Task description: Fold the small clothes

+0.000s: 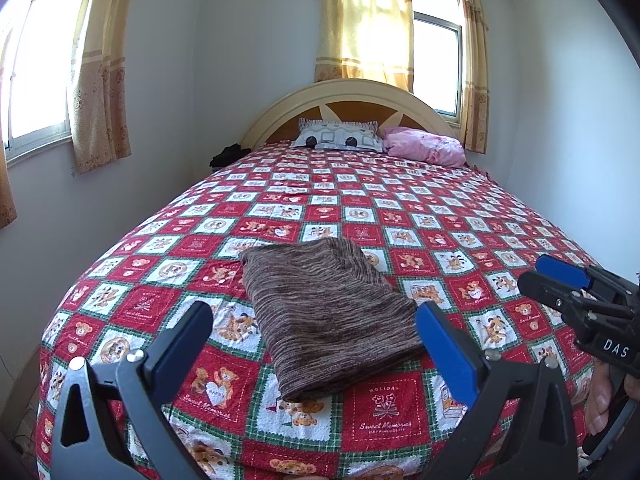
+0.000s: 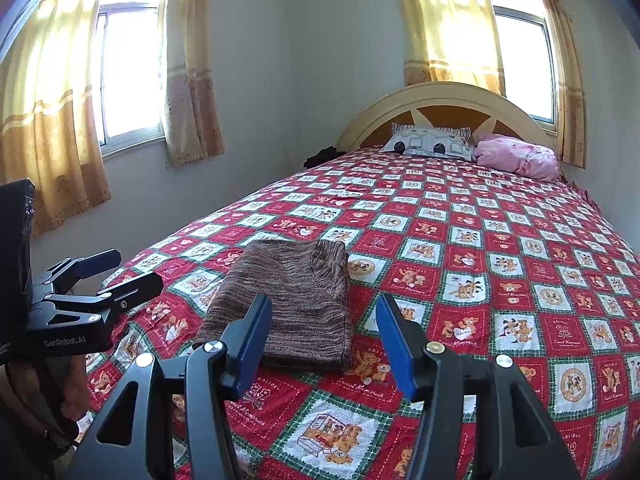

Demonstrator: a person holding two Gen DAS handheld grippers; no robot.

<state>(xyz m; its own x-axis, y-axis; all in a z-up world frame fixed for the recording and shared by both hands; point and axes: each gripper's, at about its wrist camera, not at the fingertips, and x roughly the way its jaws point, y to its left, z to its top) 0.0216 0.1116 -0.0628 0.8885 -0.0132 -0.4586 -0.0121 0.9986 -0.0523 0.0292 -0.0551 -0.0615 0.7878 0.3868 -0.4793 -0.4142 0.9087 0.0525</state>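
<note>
Edges of both fisheye views cut off the gripper bodies and the foot of the bed, so only the forward parts of each tool showed. Part of a hand appeared at the right rim of the left wrist view, too cropped to read clearly. A dark heap [image 1: 226, 155] sat beside the headboard [image 1: 348, 100], too small to identify.

The folded garment [image 1: 326, 316], a brown knit with fine streaked ribbing, lay as a rough rectangle near the foot of the bed on the bedspread [image 1: 460, 220], a red, white and green checked cloth printed with teddy bears. One knit layer overlapped another at its far end.

The left gripper [image 1: 316, 346] hung above the garment's near edge with its blue-padded fingers spread wide and nothing between them. The right gripper [image 2: 322, 344] also stood apart, empty, over the garment's near right corner.

A grey patterned pillow [image 1: 338, 136] and a crumpled pink pillow [image 1: 424, 146] rested against the arched cream and orange headboard. Sunlit yellow curtains [image 1: 366, 20] hung at the windows.
</note>
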